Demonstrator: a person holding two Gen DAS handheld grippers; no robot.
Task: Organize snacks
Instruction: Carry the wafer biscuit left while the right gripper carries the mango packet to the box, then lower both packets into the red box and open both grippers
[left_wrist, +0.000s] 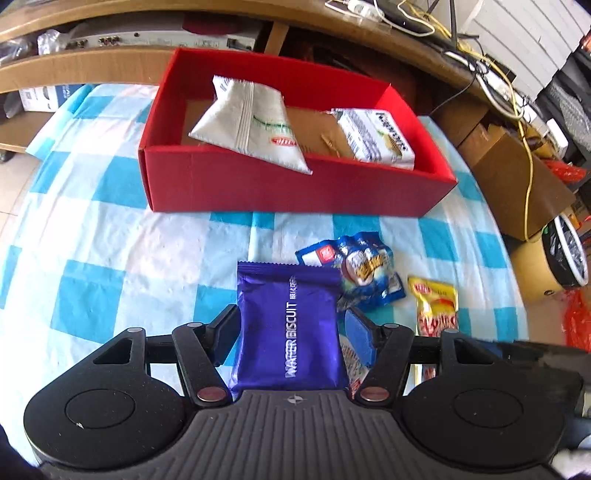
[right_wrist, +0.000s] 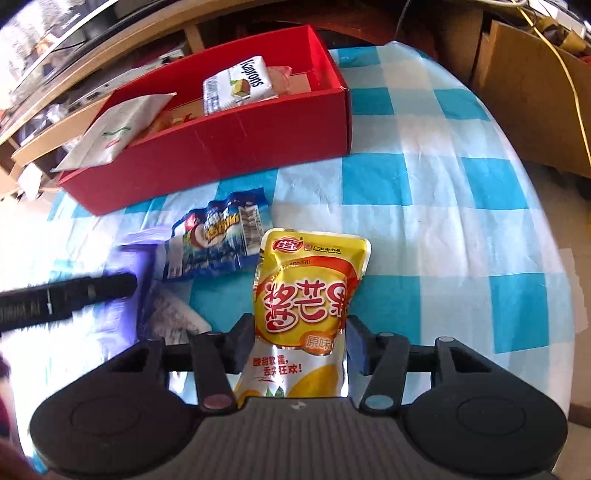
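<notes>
Left tongs (left_wrist: 288, 328) straddle the purple wafer packet (left_wrist: 290, 325), pads at its edges, apparently gripping; right tongs (right_wrist: 300, 338) bracket the yellow mango pouch (right_wrist: 308, 284), grip uncertain; both lie on the bench (left_wrist: 110, 240) before the red box (left_wrist: 295, 184). Risk: slick foil may slip from a shallow pinch. Count: two packets boxed, white bag (left_wrist: 251, 122) overhanging; three visible outside, including the blue packet (left_wrist: 354, 269).

Bare checked cloth (right_wrist: 461, 229) beside red box (right_wrist: 236, 147)
</notes>
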